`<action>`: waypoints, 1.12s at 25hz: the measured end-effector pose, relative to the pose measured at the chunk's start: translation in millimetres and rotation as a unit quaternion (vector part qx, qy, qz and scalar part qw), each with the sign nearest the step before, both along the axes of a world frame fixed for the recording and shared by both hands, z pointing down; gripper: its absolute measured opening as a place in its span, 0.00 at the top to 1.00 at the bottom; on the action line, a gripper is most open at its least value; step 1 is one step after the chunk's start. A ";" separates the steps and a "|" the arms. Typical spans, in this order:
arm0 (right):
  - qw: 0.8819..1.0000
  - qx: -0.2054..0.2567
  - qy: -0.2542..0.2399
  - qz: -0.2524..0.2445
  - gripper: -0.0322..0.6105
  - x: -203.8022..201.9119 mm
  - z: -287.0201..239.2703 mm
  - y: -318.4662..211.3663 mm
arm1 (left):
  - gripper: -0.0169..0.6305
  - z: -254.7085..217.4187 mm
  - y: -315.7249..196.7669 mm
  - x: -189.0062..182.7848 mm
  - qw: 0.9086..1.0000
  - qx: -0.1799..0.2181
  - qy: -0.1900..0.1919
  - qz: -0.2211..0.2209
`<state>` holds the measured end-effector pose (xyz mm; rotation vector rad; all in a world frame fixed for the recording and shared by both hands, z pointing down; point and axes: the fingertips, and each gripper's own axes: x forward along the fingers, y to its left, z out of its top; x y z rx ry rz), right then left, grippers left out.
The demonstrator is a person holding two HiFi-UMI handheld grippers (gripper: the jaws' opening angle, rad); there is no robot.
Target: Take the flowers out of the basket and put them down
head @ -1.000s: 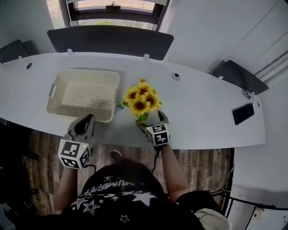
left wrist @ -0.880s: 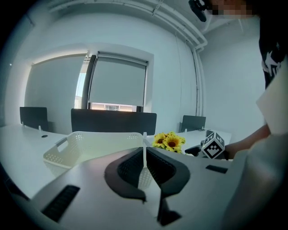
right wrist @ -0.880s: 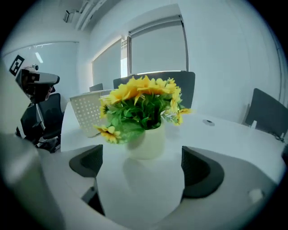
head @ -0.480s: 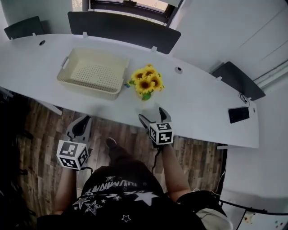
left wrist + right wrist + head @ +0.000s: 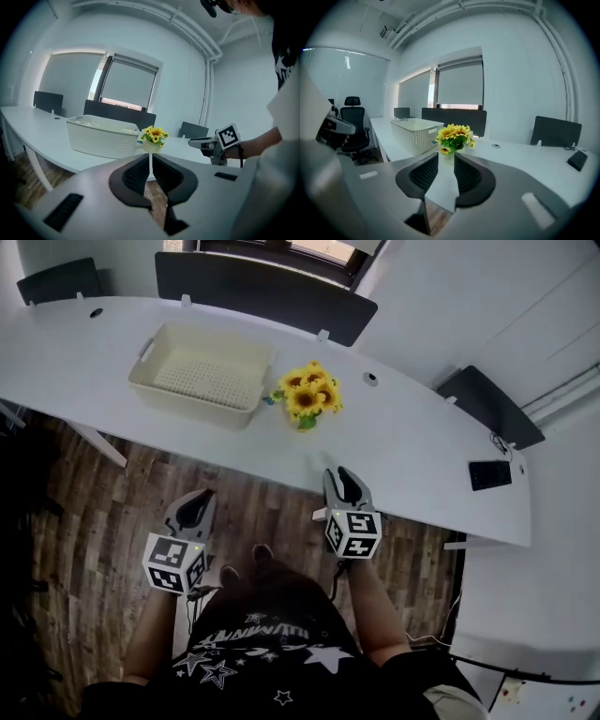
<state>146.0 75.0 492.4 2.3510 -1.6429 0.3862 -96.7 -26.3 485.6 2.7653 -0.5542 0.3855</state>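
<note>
The flowers (image 5: 307,401) stand upright on the table (image 5: 412,460), long axis vertical and blooms up, just beside the basket (image 5: 187,401) (outside it). The left gripper (image 5: 197,502) is clenched on nothing; the right gripper's (image 5: 341,479) jaws are closing, empty.

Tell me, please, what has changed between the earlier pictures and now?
The right gripper drew back from the flowers, off the table toward the person; its jaws are closing on nothing. The left gripper drew back too, shut. The flowers stayed standing on the table beside the basket.
</note>
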 end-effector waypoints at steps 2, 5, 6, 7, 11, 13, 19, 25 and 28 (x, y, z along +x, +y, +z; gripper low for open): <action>1.000 0.009 0.004 0.006 0.85 0.5 -2.2 4.7 | 0.93 -2.4 6.0 1.5 1.000 0.008 -0.001 0.004; 1.000 0.023 0.002 0.006 0.95 2.2 -4.3 10.3 | 0.93 -2.9 15.6 1.0 1.000 0.013 -0.005 -0.005; 1.000 0.024 0.000 0.000 0.95 3.5 -4.3 12.1 | 0.93 -2.3 18.9 1.8 1.000 0.012 -0.006 -0.010; 1.000 0.024 -0.002 -0.007 0.95 5.4 -4.2 13.6 | 0.93 -1.8 22.4 3.4 1.000 0.011 -0.008 -0.014; 0.999 0.019 -0.016 -0.047 0.95 11.7 -4.4 16.8 | 0.93 -2.5 37.2 14.3 0.999 0.012 -0.017 -0.032; 0.997 0.019 -0.018 -0.074 0.95 14.2 -7.4 21.3 | 0.93 -4.7 47.1 23.1 0.999 0.010 -0.015 -0.045; 0.992 0.018 -0.022 -0.124 0.95 39.1 -8.9 34.6 | 0.93 -10.6 81.4 55.8 0.997 0.008 -0.015 -0.076; 0.985 0.015 -0.018 -0.170 0.95 55.2 -5.2 51.3 | 0.93 -15.7 112.8 70.8 0.992 0.023 -0.017 -0.119; 0.981 0.019 -0.020 -0.193 0.95 60.7 -2.8 64.6 | 0.93 -17.4 130.8 77.6 0.990 0.029 -0.017 -0.139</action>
